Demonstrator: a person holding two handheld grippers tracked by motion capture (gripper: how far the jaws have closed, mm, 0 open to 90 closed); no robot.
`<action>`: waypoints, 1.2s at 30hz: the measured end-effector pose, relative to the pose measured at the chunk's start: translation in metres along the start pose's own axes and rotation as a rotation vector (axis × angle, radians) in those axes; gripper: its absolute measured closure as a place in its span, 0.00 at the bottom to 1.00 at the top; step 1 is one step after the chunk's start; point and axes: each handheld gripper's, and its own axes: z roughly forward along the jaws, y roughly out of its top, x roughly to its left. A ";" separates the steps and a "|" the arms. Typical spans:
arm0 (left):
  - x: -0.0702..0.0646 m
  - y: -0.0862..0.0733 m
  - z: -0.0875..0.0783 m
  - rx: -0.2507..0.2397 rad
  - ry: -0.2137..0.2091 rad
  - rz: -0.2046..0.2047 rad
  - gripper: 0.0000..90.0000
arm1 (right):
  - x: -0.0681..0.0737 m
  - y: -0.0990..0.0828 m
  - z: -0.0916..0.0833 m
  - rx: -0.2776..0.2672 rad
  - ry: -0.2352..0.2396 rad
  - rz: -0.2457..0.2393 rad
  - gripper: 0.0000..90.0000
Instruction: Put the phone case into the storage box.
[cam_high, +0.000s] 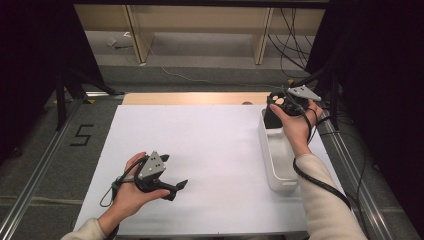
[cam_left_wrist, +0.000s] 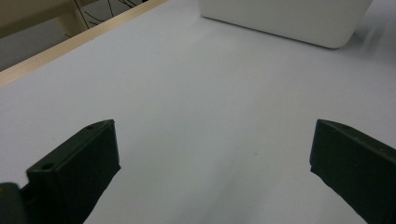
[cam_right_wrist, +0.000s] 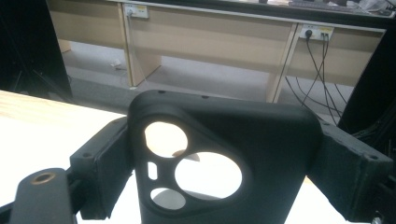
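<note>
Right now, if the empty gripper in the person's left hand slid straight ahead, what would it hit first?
Probably the white plastic bin: the left gripper, jaws open, points across bare white table toward it, though slightly left of it.

The setting is a lab recording bay: black curtains (cam_high: 30, 60) at both frame edges, a white-covered table (cam_high: 200, 145), floor rails (cam_high: 30, 170), wall sockets (cam_right_wrist: 313, 31) with cables upper right.

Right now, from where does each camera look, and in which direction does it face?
High view: above the person's side, facing forward and down on the table; both hands show, left gripper and right gripper.
Left gripper view: rides the left gripper, looks along its open jaws over the table to the white bin.
Right gripper view: looks along jaws clamping a black phone case.
Shared: high and left gripper views show the bin.
</note>
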 end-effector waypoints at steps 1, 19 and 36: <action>0.000 0.000 0.000 0.001 0.000 0.001 0.01 | 0.000 0.000 0.001 0.002 -0.002 -0.002 0.17; 0.000 0.000 0.000 0.001 -0.002 0.000 0.02 | -0.001 -0.005 0.008 0.029 -0.005 -0.001 0.17; -0.001 0.000 0.000 0.002 -0.003 0.002 0.02 | -0.002 -0.009 0.015 0.045 -0.010 -0.003 0.17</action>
